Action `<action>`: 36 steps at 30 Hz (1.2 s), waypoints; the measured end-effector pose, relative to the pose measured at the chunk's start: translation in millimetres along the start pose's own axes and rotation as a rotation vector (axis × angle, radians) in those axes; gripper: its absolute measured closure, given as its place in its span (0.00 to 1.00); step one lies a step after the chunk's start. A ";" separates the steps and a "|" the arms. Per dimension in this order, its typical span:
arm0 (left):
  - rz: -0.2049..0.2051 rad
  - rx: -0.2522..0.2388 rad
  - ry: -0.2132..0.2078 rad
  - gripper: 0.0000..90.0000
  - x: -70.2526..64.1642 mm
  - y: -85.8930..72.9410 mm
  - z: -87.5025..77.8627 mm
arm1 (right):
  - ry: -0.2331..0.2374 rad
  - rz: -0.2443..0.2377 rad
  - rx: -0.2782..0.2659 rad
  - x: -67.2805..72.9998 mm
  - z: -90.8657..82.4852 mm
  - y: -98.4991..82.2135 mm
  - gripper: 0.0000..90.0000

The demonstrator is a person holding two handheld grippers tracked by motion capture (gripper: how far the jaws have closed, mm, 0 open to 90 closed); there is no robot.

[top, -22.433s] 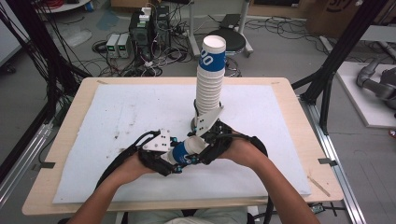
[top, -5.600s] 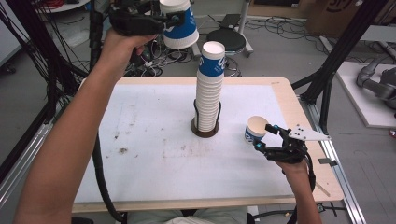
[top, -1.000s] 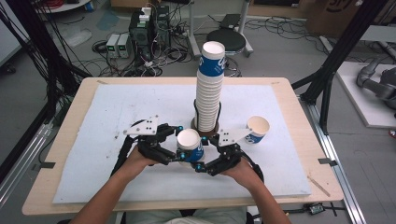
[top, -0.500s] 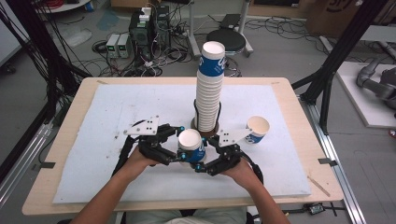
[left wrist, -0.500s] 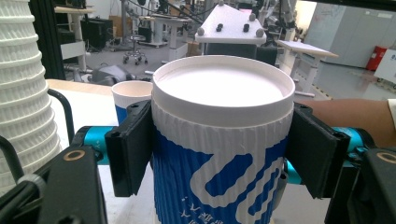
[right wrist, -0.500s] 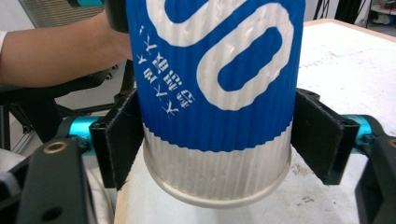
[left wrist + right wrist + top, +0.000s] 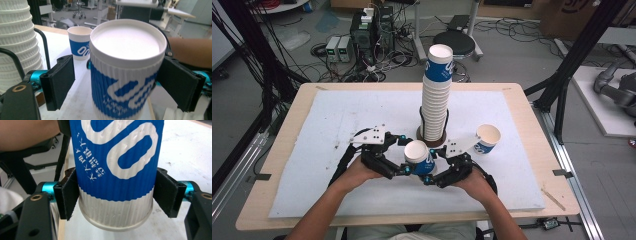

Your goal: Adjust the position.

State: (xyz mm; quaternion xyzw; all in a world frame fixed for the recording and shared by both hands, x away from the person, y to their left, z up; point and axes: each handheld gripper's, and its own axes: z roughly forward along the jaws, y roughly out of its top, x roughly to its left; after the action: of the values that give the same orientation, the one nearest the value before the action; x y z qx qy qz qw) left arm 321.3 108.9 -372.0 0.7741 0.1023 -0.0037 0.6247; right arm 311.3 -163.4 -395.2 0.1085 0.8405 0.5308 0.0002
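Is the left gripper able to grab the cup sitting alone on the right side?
Probably not easily. The lone cup stands beyond the right gripper, which clamps the middle cup. The left gripper, jaws just opened, would have to cross over both.

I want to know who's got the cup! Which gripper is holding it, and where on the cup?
The right gripper clamps the blue-and-white ribbed paper cup near its base. The left gripper has just opened, its jaws clear of the cup's sides.

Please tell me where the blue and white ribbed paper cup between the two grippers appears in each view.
High view: blue and white ribbed paper cup, lower centre, before the tall cup stack.
Left gripper view: centre, rim upward.
Right gripper view: upper centre, base downward.
Shared landmark: white table cover.
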 end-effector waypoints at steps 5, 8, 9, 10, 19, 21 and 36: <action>0.003 0.018 -0.037 0.17 -0.1 3.4 -4.2 | -0.008 -0.034 0.108 -0.8 -5.4 6.9 0.31; 0.002 0.039 -0.048 0.17 -0.2 3.8 -5.2 | 0.005 -0.057 0.159 -0.6 -5.7 12.9 0.31; -0.002 0.044 -0.049 0.17 -0.1 3.3 -5.1 | 0.002 -0.070 0.182 -0.6 -5.2 15.3 0.31; -0.007 0.051 -0.047 0.17 -0.1 3.0 -5.1 | 0.002 -0.086 0.211 -0.2 -4.3 17.7 0.31; 0.019 0.128 -0.018 0.17 -1.2 6.1 -5.8 | -0.010 -0.160 0.390 0.7 5.0 33.6 0.31; 0.023 0.129 -0.021 0.17 -2.1 7.4 -6.6 | -0.005 -0.168 0.413 1.0 7.1 37.2 0.31; 0.036 0.182 -0.038 0.18 -0.3 4.7 -4.9 | 0.015 -0.238 0.592 1.8 24.9 61.6 0.31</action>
State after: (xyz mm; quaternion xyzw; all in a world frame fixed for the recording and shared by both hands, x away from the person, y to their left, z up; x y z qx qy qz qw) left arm 321.2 112.7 -366.4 0.8291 0.0757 -0.0161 0.5537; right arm 323.6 -115.4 -350.9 0.0011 0.9652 0.2603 0.0244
